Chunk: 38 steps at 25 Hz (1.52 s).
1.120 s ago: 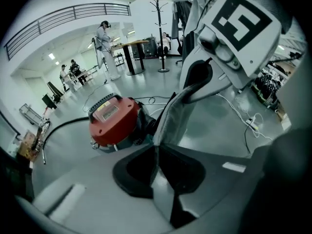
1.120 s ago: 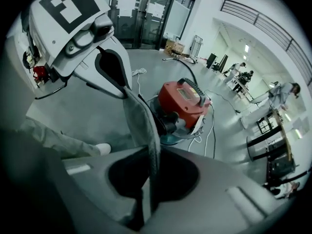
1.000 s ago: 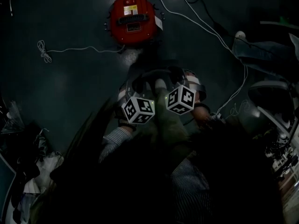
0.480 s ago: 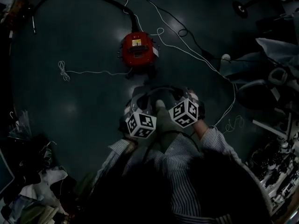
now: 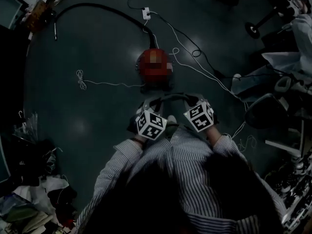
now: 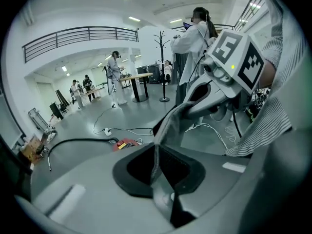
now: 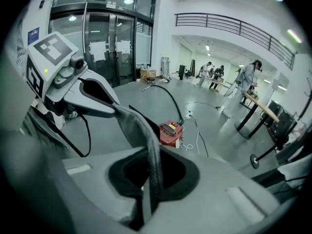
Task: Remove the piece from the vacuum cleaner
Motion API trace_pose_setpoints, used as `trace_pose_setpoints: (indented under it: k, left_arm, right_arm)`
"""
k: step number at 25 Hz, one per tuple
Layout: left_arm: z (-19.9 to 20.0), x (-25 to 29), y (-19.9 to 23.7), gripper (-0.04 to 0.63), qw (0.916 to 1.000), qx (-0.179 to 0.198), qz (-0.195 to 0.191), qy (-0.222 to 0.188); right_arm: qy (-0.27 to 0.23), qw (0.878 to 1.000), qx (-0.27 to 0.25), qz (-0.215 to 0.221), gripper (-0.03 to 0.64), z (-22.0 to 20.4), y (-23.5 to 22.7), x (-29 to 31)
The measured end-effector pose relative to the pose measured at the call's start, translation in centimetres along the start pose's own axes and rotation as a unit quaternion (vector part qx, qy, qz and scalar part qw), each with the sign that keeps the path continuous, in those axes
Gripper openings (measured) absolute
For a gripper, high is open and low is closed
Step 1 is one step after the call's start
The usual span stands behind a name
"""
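The red vacuum cleaner (image 5: 155,67) sits on the dark floor, its black hose (image 5: 97,6) curving away to the far left. It also shows small in the left gripper view (image 6: 126,144) and the right gripper view (image 7: 170,132). A grey, band-like cloth piece (image 5: 165,97) hangs in the air between both grippers, well above the cleaner. My left gripper (image 5: 146,105) is shut on one end of the band (image 6: 168,126). My right gripper (image 5: 193,100) is shut on the other end (image 7: 141,130). The jaws themselves are mostly hidden by the cloth.
White cords (image 5: 195,65) and a power strip (image 5: 145,13) lie on the floor past the cleaner. A chair (image 5: 265,108) and stands crowd the right, and clutter (image 5: 29,179) fills the lower left. Several people (image 6: 114,77) stand by tables far off.
Both grippers have risen together with the grey piece held between them. The head view has pulled upward, so the vacuum cleaner looks smaller and farther below.
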<state>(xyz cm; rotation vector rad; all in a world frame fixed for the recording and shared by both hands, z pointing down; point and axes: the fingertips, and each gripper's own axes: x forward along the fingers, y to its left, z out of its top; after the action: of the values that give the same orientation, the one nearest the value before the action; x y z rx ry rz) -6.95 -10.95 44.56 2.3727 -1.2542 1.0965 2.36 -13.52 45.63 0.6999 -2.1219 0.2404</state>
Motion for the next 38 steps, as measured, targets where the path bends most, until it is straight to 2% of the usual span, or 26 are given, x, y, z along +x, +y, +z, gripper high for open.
trace_pose_setpoints:
  k: [3,5,15,38]
  left_arm:
    - [-0.2,-1.0,0.2,0.031,0.9994,-0.034,-0.001,-0.005]
    - [-0.3,-1.5,0.3,0.031,0.9988,-0.048,0.002,-0.008]
    - [-0.1,-1.4,0.3,0.031,0.9986,-0.052,0.007,-0.008]
    - [-1.2,-0.6,0.9,0.029,0.9976,-0.068,-0.011,0.005]
  right_arm:
    - [-0.007,0.999,0.03,0.02,0.014,0.0,1.2,-0.3]
    - [-0.008,0.999,0.032,0.03,0.014,0.2,1.6,-0.4]
    - [-0.007,0.999,0.011,0.035,0.014,1.1,1.2,-0.6]
    - [0.003,0.998,0.024,0.054,0.014,1.0,1.7,0.7]
